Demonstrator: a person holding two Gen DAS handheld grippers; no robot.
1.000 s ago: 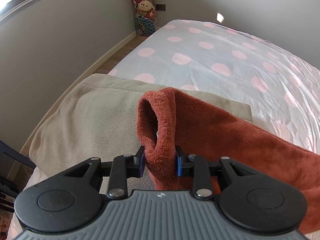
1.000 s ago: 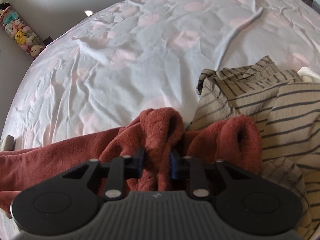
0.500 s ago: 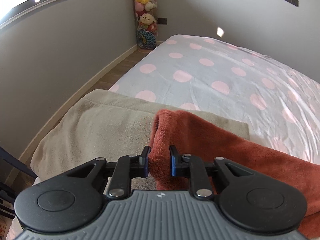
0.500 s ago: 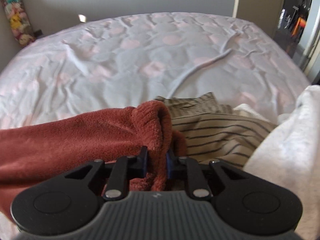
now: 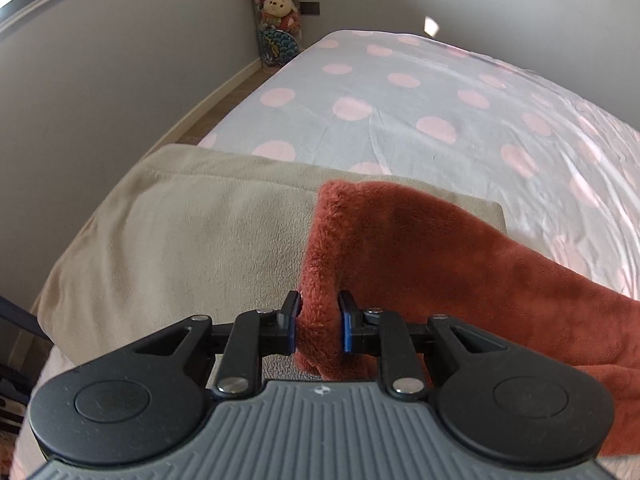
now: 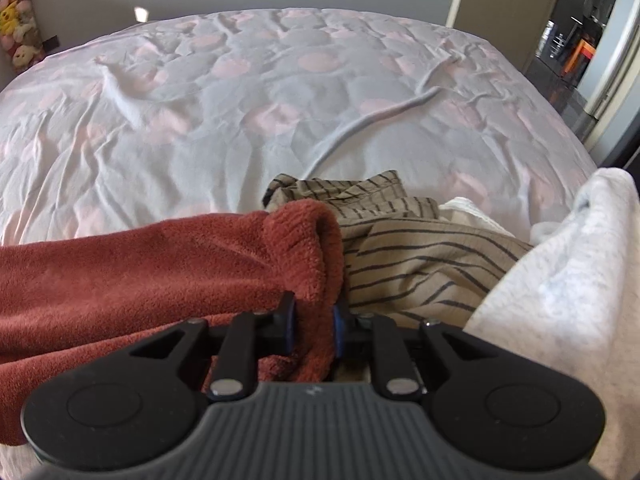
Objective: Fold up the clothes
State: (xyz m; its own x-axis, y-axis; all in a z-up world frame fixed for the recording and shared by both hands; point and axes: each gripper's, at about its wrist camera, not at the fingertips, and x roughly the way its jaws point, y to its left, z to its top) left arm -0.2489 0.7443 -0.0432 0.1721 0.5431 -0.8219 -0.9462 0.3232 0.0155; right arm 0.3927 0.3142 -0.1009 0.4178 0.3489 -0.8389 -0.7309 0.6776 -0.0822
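Fleece fills both of my tools: my left gripper (image 5: pixel 318 320) pinches one plush end of the rust-red fleece garment (image 5: pixel 440 256), its blue pads (image 5: pixel 347 322) pressed into the pile, and my right gripper (image 6: pixel 313 326) clamps the other end (image 6: pixel 160 264). Between them the garment stretches across the near edge of the polka-dot bed (image 5: pixel 420 92). On the left it lies over a beige blanket (image 5: pixel 180 240); on the right its cuff sits against a striped tan shirt (image 6: pixel 420 256), with a pale grey garment (image 6: pixel 568 272) just beside that.
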